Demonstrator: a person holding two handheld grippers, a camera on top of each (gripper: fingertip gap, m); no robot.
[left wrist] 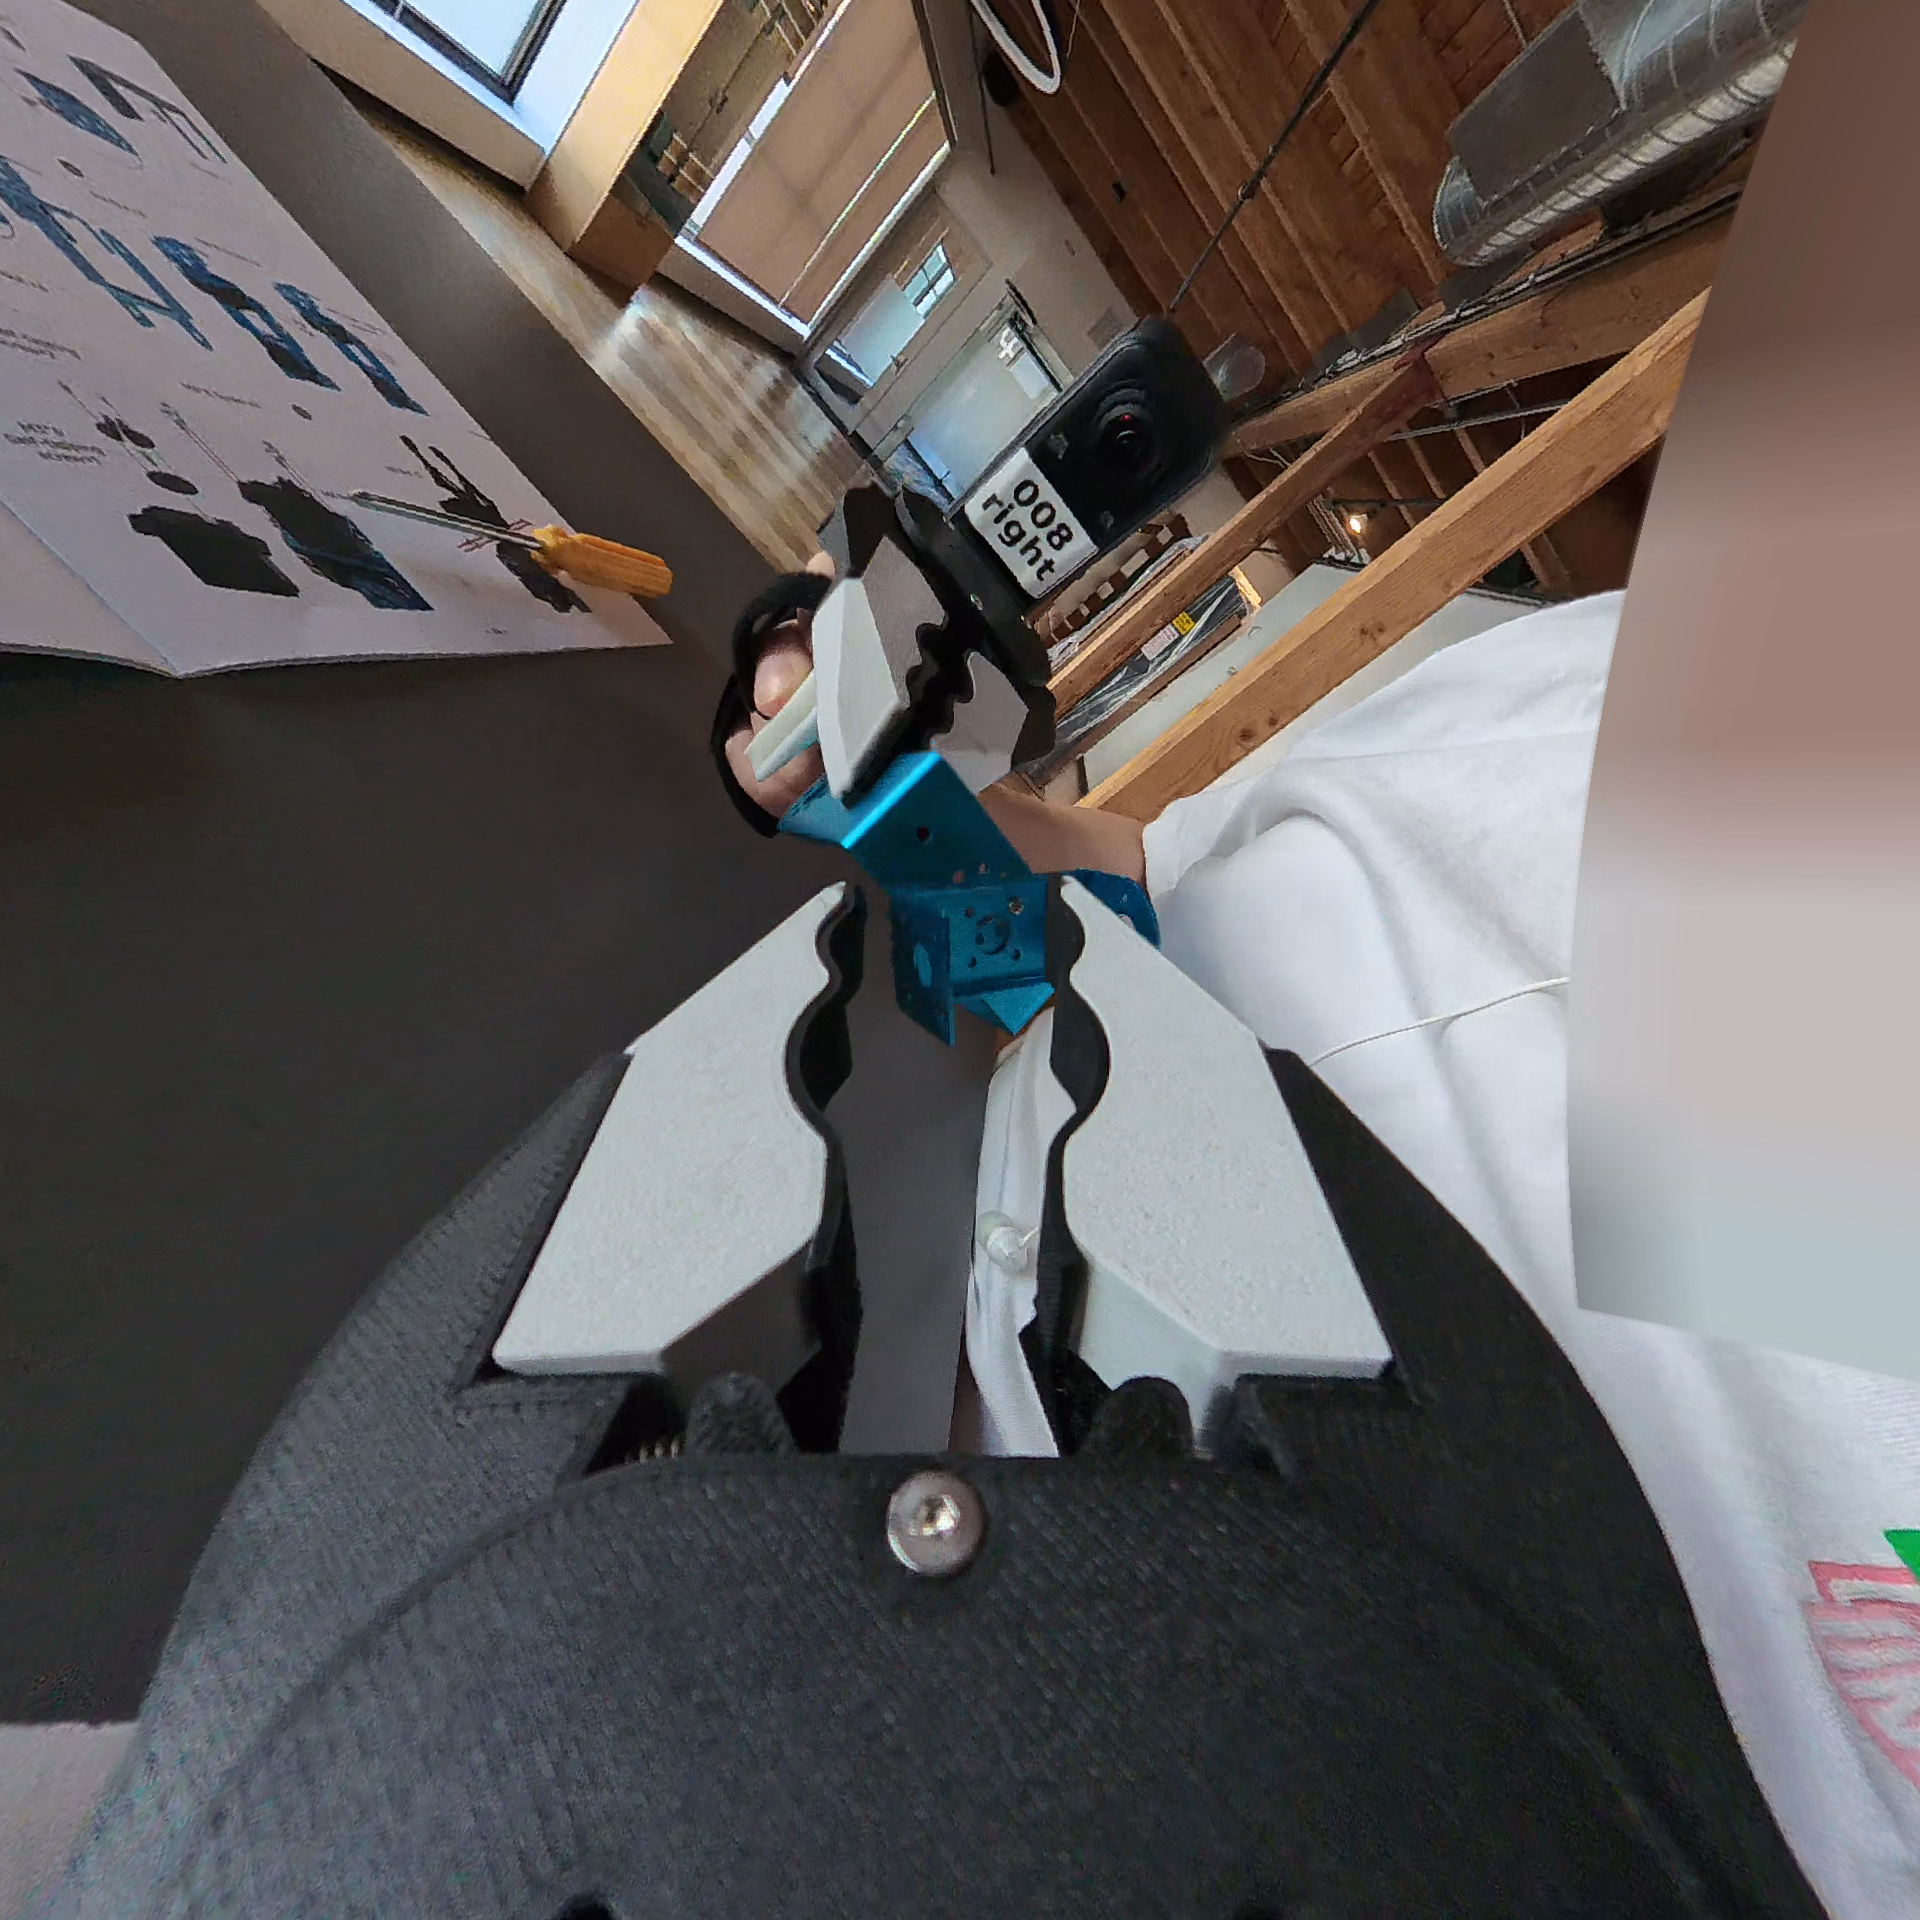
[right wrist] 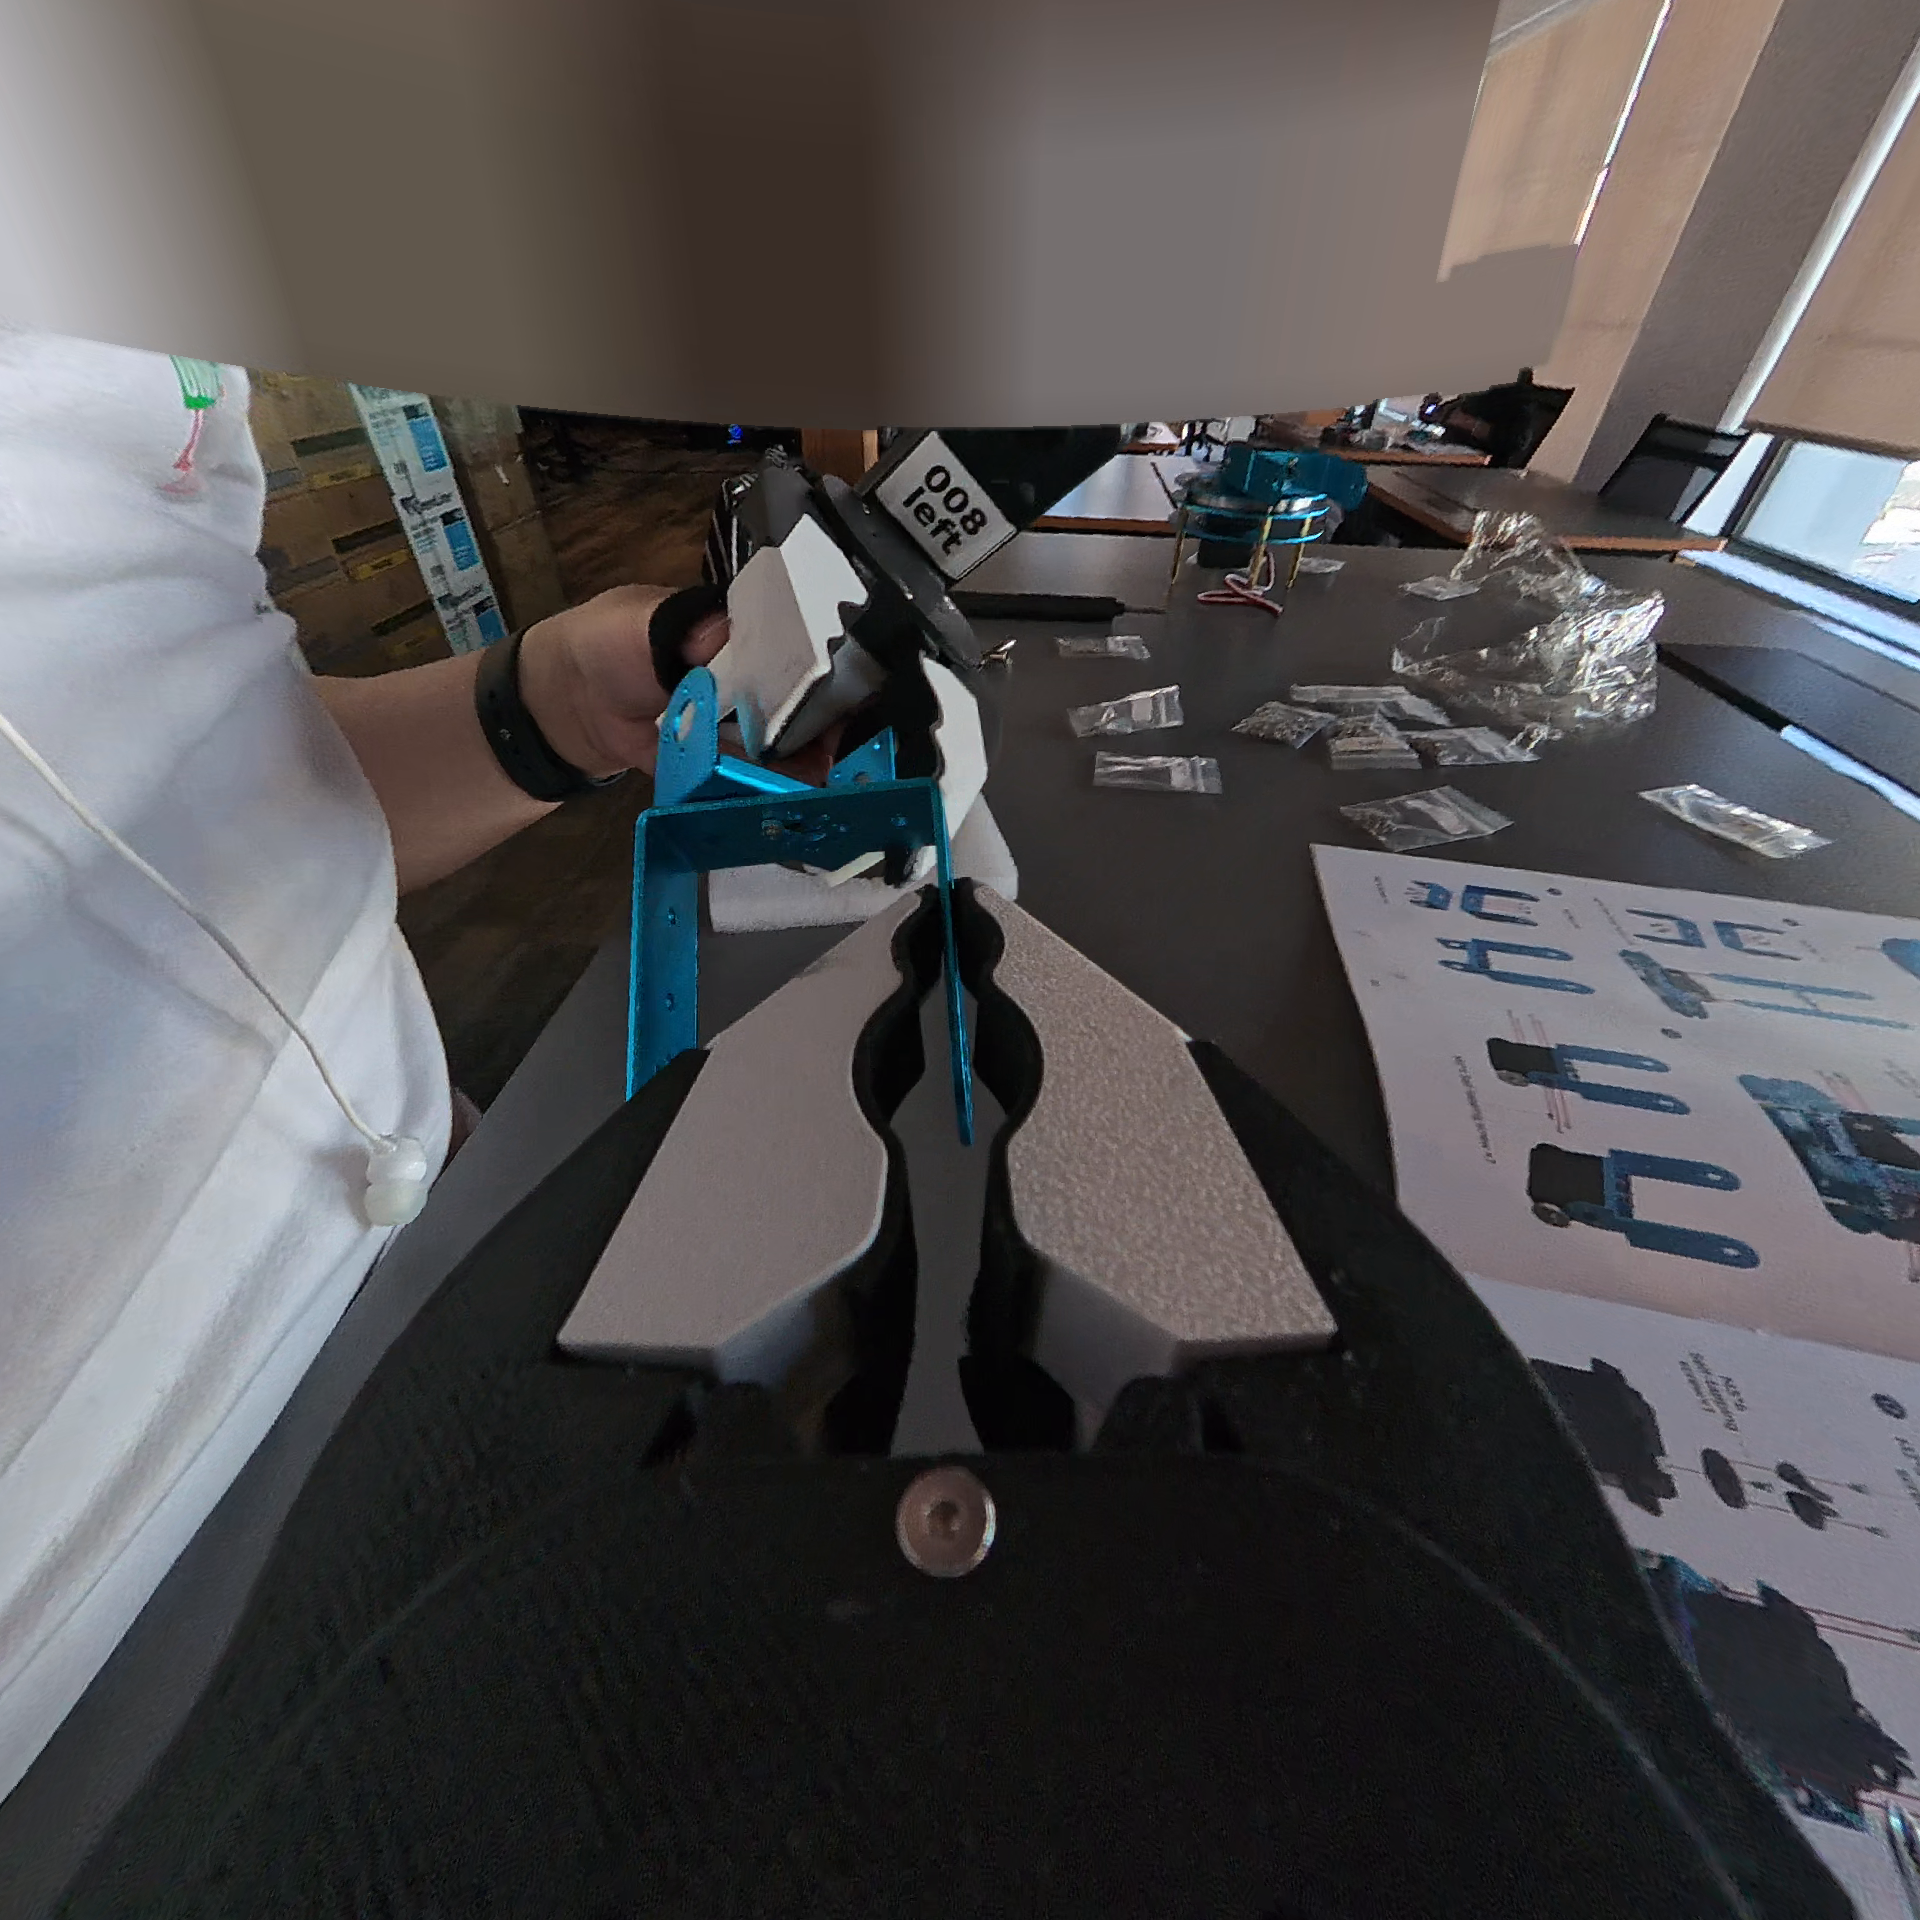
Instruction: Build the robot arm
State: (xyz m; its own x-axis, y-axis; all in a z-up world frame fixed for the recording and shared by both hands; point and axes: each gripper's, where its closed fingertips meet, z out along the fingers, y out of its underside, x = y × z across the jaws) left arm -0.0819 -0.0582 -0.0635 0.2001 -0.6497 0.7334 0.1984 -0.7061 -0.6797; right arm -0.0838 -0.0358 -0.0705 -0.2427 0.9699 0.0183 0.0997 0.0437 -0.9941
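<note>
A blue metal bracket assembly (right wrist: 790,821) is held in the air between both grippers, above the near edge of the dark table (right wrist: 1174,935). My right gripper (right wrist: 951,904) is shut on one flat arm of its large U-shaped bracket, the arm edge-on between the pads. My left gripper (left wrist: 956,894) is shut on the smaller perforated bracket (left wrist: 971,951) at the other end. In the left wrist view the right gripper (left wrist: 914,769) is just beyond, clamped on the blue bracket. In the right wrist view the left gripper (right wrist: 852,779) is opposite, with a hand behind it.
A printed instruction sheet (right wrist: 1621,1039) lies on the table, with an orange-handled screwdriver (left wrist: 592,561) on it. Several small hardware bags (right wrist: 1351,727), crumpled clear plastic (right wrist: 1538,634), a white foam block (right wrist: 831,894) and a blue round assembly (right wrist: 1257,509) are farther back. A person in white (right wrist: 156,935) is close by. Left and right tips are no more than a few centimetres apart.
</note>
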